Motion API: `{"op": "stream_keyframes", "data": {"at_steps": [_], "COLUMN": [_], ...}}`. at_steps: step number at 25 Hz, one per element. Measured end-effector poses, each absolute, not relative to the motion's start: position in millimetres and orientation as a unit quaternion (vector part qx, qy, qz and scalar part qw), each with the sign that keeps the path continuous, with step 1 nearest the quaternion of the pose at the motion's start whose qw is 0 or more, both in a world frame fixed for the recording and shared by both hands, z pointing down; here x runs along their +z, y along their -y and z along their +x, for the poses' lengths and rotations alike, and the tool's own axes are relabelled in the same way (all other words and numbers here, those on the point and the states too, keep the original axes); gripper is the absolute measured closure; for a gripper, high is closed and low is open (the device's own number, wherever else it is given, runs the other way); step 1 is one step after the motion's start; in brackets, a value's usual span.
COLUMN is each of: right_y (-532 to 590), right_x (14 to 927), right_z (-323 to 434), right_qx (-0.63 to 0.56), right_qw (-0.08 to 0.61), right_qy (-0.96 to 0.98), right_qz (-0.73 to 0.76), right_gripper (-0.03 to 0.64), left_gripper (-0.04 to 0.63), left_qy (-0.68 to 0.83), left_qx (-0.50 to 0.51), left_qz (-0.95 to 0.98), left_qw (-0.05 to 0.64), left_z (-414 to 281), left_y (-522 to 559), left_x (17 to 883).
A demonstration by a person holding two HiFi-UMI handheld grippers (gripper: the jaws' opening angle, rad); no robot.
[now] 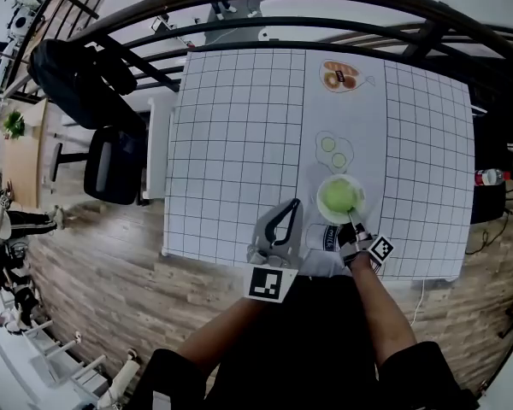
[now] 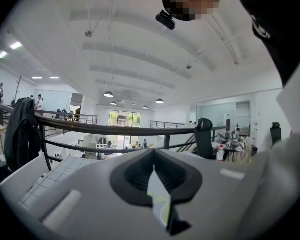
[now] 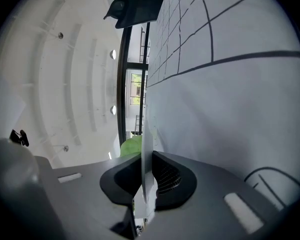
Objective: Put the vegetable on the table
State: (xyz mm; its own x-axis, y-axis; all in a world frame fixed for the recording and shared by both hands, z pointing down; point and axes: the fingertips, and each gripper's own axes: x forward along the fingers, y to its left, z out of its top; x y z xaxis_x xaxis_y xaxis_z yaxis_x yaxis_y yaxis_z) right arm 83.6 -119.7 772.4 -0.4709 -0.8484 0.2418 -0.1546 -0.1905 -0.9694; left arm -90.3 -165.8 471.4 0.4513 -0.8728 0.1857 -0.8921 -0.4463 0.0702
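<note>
A: Where do we locate the vegetable (image 1: 339, 197)?

B: We see it in the white bowl (image 1: 327, 181) on the table (image 1: 231, 143), near the front edge. Our right hand-held gripper (image 1: 352, 220) pinches the bowl's rim. Our left hand-held gripper (image 1: 294, 205) has its jaws pressed together.

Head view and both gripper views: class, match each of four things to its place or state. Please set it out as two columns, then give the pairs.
Things:
1. green vegetable
2. right gripper
3. left gripper
4. black jacket

Places or states:
A. draped over the railing
B. shut on a thin white sheet with green spots
C. in the white bowl
D. clamped on that bowl's rim

Pairs: 1-C, 2-D, 3-B, 4-A
</note>
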Motion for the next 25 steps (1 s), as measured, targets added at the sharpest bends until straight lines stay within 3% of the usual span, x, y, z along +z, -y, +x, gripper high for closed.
{"op": "stream_keyframes", "data": {"at_steps": [21,25], "right_y": [115.8,122.5], "right_x": [789.9,788.1], "right_z": [88.2,86.1], "right_qx": [-0.658,-0.664], "right_qw": [0.234,0.258], "right_qy": [-0.537,-0.519], "right_qz": [-0.473,-0.473], "right_gripper": [0.589,0.591], "left_gripper": [0.586,0.586], "left_qy": [0.518,0.515], "left_qx": [0.061,0.059], "left_qz": [0.849,0.851], "left_qw": [0.084,0.081], "left_z": [-87.5,-83.6], "left_y": [167.4,167.5], "left_x": [474.6,472.5]}}
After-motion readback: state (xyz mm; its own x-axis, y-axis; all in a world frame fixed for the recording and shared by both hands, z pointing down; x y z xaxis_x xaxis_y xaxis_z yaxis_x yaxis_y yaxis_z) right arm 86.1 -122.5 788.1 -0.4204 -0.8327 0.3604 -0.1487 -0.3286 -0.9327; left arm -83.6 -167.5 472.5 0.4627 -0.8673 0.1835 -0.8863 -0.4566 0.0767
